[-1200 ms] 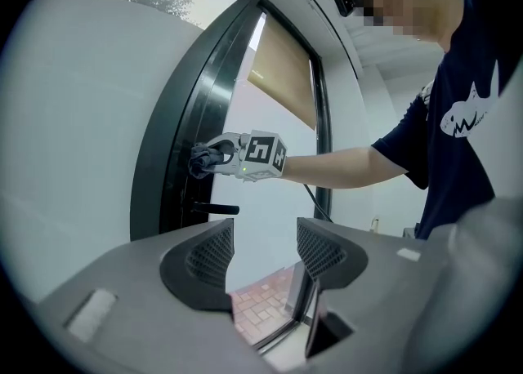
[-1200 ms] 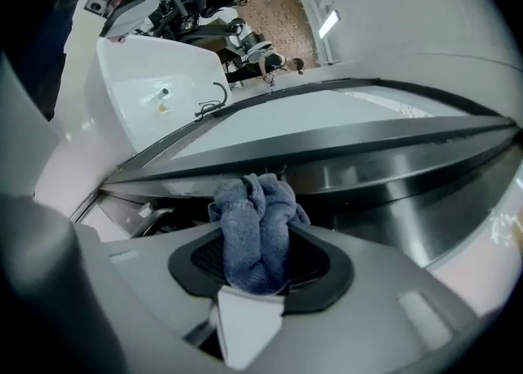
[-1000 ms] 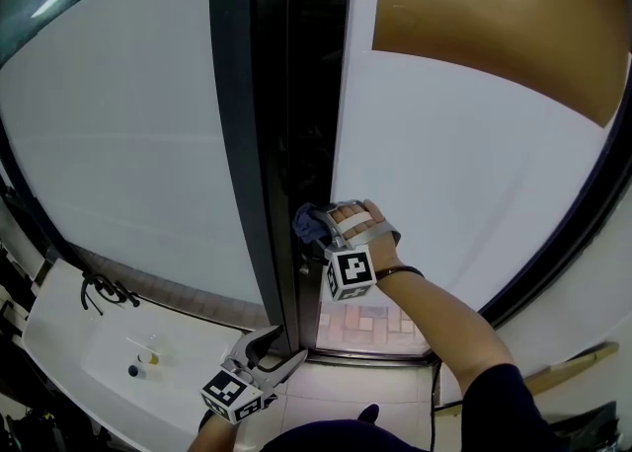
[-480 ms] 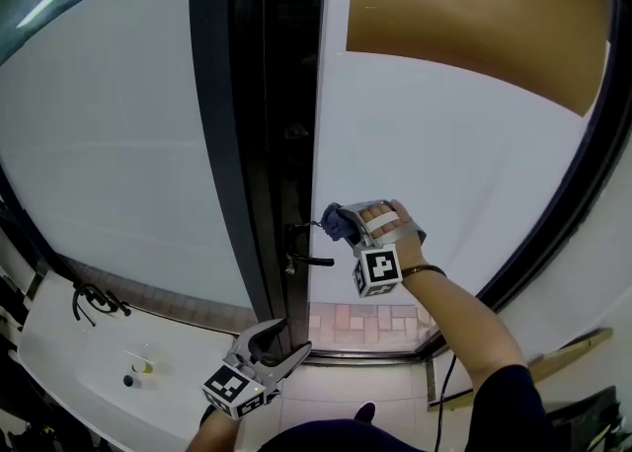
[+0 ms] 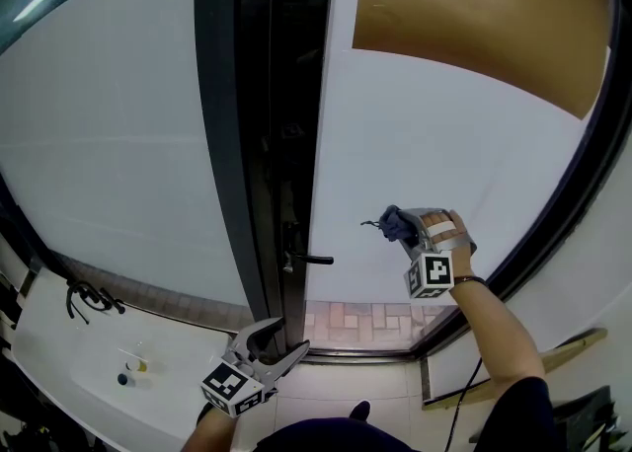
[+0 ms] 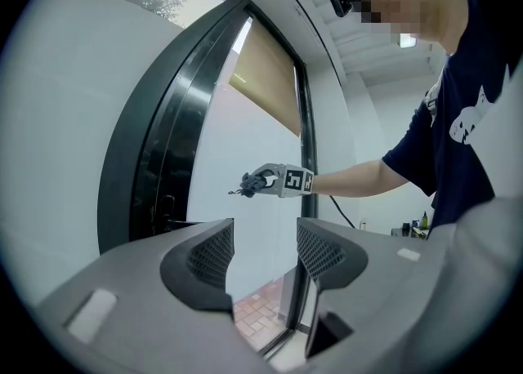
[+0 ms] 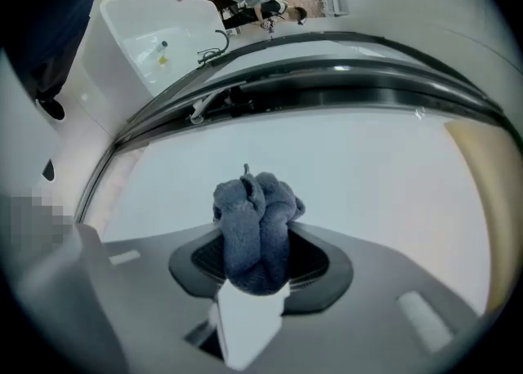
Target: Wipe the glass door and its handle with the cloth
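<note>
On the glass door [image 5: 425,154], the right gripper [image 5: 405,230], clamped on the cloth [image 5: 394,222], has slid rightward from the handle [image 5: 308,260], apparently wiping the pane; the left gripper [image 5: 282,340] gapes empty.

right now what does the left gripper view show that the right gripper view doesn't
Only the left gripper view: the left gripper, jaws apart with nothing between them, and the right gripper seen from the side on the person's outstretched arm. Only the right gripper view: the white sink, and a close look at the cloth bunched between the right gripper's jaws. Both: the glass door, its dark frame and the cloth.
</note>
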Motion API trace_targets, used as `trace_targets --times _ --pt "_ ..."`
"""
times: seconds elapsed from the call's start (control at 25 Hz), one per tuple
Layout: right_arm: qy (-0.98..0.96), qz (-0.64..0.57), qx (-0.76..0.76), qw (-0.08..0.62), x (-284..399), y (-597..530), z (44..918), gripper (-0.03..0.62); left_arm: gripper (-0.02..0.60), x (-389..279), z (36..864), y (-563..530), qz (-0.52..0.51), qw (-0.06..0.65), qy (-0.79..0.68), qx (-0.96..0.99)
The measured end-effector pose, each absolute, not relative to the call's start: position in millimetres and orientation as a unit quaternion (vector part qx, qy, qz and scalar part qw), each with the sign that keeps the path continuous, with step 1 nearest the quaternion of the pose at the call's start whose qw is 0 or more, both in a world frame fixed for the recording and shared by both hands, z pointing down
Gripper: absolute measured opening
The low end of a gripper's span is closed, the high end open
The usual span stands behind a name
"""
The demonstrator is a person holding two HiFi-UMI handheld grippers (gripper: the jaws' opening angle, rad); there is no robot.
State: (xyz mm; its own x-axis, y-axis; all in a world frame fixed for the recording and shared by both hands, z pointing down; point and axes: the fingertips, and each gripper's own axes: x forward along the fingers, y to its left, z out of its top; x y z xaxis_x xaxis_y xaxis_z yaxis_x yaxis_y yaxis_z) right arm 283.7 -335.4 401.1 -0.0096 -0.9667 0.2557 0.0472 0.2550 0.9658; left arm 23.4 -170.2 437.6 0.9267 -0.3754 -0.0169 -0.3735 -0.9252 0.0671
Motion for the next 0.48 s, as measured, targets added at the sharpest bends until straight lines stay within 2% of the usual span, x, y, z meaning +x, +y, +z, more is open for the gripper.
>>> trace_targets --times 0.24,0.48 --pt "-0.557 -0.391 0.46 0.571 328 -318 399 0.152 0.238 21 445 -169 -0.019 0.033 -0.183 0.982" --pt "-0.616 -0.406 0.44 0.512 257 -313 380 0.152 0.238 18 443 -164 -0.023 0.037 -0.182 0.982"
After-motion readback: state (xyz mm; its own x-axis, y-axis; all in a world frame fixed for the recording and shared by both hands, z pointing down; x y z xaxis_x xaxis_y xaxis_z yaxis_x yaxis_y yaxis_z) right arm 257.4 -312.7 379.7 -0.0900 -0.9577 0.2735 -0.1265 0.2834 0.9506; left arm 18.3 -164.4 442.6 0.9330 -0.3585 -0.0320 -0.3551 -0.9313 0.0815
